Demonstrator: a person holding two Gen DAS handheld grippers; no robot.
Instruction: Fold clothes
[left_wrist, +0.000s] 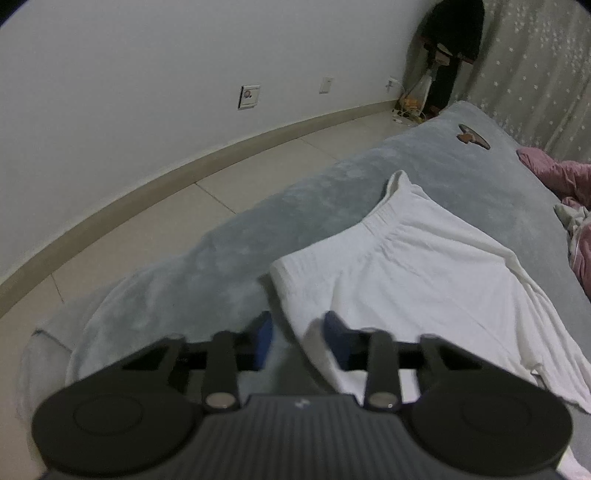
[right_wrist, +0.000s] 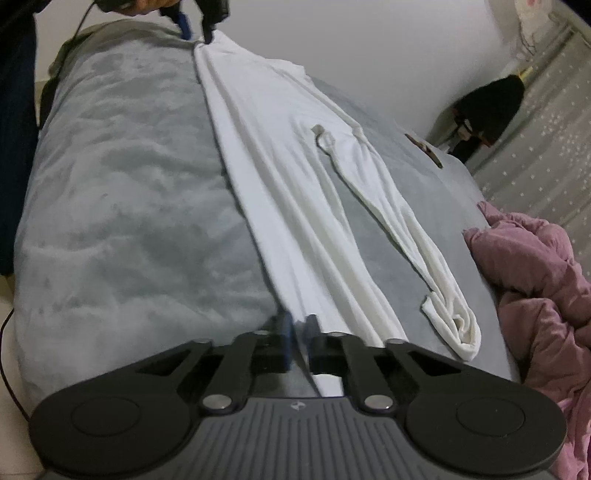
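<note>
- A white garment (right_wrist: 295, 192) lies stretched along a bed (right_wrist: 122, 206) covered in a grey fleece blanket
- It looks like a long-sleeved top, doubled lengthwise into a narrow strip with long creases running down it
- One sleeve (right_wrist: 406, 240) trails off to the side, its cuff bunched near a pink quilt (right_wrist: 546, 280)
- Left gripper (left_wrist: 299, 334): its blue fingers stand slightly apart over one end of the cloth; a white edge runs between them, but blur hides whether they pinch it, so I cannot tell
- The right wrist view shows that same gripper (right_wrist: 197, 27) at the far end, with the fabric gathered to a point under it, which hints at a hold
- Right gripper (right_wrist: 299, 332): fingers nearly closed, with the near edge of the garment passing between them; it appears clamped on the cloth
- The cloth looks pulled taut between the two ends
- Progress, as a guess: a lengthwise fold seems in place; the loose sleeve and the crosswise folds that would make a compact stack appear left to do
- The pink quilt is heaped, not folded
</note>
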